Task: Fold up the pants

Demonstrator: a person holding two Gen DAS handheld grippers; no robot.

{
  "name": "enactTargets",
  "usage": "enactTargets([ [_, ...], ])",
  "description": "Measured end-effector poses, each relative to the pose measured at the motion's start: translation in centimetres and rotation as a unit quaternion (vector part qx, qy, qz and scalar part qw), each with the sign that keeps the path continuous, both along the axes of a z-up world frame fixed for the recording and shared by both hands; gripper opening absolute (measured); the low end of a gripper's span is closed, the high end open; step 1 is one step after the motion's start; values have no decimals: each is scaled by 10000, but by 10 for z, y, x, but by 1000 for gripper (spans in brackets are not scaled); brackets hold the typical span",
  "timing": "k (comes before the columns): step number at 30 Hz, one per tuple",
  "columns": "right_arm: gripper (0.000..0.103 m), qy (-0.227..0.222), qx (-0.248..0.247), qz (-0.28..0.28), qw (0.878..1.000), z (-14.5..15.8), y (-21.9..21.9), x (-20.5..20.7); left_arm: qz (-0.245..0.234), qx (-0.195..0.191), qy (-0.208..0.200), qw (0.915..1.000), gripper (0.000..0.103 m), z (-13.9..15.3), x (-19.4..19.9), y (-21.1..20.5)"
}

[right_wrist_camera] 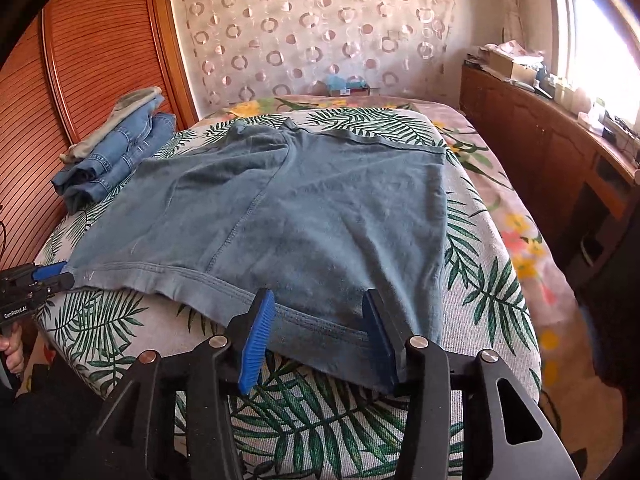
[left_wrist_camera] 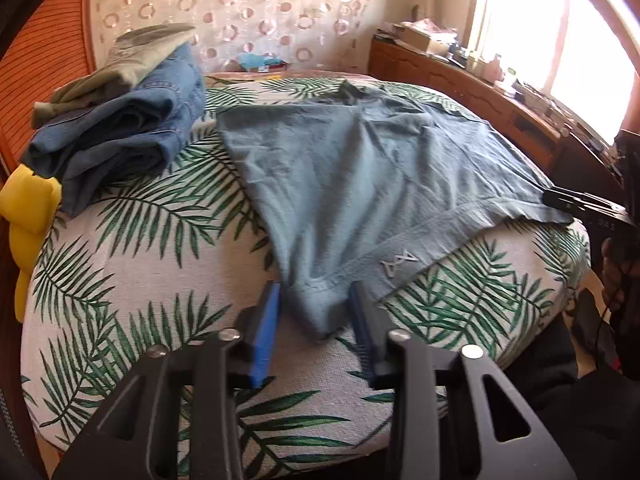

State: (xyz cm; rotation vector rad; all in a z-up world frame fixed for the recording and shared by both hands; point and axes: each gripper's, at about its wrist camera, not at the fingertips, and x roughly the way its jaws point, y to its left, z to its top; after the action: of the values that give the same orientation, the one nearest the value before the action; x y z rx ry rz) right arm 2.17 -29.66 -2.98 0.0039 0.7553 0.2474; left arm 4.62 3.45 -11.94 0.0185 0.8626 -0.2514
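Blue-grey pants [left_wrist_camera: 360,168] [right_wrist_camera: 300,208] lie spread flat on the leaf-print bed cover [left_wrist_camera: 140,260] [right_wrist_camera: 480,248]. My left gripper [left_wrist_camera: 314,300] has its blue pads closed against a bunched near corner of the pants; in the right wrist view it [right_wrist_camera: 56,274] sits at the far left, on that same corner. My right gripper [right_wrist_camera: 318,316] stands open over the hem at the other near corner, and the cloth lies flat between the fingers without being pinched. From the left wrist view only its black fingertip [left_wrist_camera: 560,200] shows, at the pants' right edge.
A stack of folded jeans with olive pants on top [left_wrist_camera: 120,120] [right_wrist_camera: 112,152] sits at the back left of the bed. A yellow cushion [left_wrist_camera: 28,208] hangs at the left edge. A wooden sideboard [left_wrist_camera: 460,80] [right_wrist_camera: 540,152] with clutter runs under the window on the right.
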Motion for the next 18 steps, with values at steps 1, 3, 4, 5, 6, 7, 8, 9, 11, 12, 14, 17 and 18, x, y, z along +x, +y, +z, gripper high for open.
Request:
enactTargets([
  [1, 49, 5, -6, -15, 10000, -1, 0, 0, -4, 32, -7, 10000, 31, 0, 0, -1],
  [3, 49, 17, -2, -44, 10000, -2, 0, -1, 5, 83, -37, 10000, 26, 1, 0, -2],
  [4, 49, 21, 12, -53, 10000, -2, -1, -1, 20, 71, -46, 10000, 22, 2, 0, -1],
  [5, 49, 23, 25, -60, 10000, -3, -1, -1, 39, 51, -58, 10000, 20, 2, 0, 0],
  [6, 50, 21, 34, -65, 10000, -3, -2, -2, 49, 37, -67, 10000, 16, 3, 1, 1],
  [7, 50, 20, 42, -72, 10000, -3, -3, -2, 51, 21, -76, 10000, 15, 3, 1, 1],
  [8, 50, 22, 51, -75, 10000, -4, -4, -3, 42, 24, -95, 9999, 15, 4, 1, 1],
  [9, 50, 29, 67, -80, 9999, -4, -5, -3, 27, 68, -122, 9999, 13, 6, 1, -1],
  [11, 50, 34, 86, -84, 9999, -4, -6, -5, -33, 150, -168, 9997, 12, 9, 1, -6],
  [12, 50, 36, 96, -90, 9999, -5, -6, -5, -65, 162, -204, 9996, 11, 11, 1, -8],
  [14, 50, 33, 127, -97, 9999, -5, -7, -6, -117, 159, -248, 9995, 10, 16, 1, -12],
  [17, 50, 10, 171, -102, 9998, -5, -10, -8, -245, 180, -346, 9989, 9, 27, 4, -20],
  [18, 50, 5, 192, -106, 9998, -6, -11, -9, -279, 192, -373, 9987, 9, 30, 5, -23],
])
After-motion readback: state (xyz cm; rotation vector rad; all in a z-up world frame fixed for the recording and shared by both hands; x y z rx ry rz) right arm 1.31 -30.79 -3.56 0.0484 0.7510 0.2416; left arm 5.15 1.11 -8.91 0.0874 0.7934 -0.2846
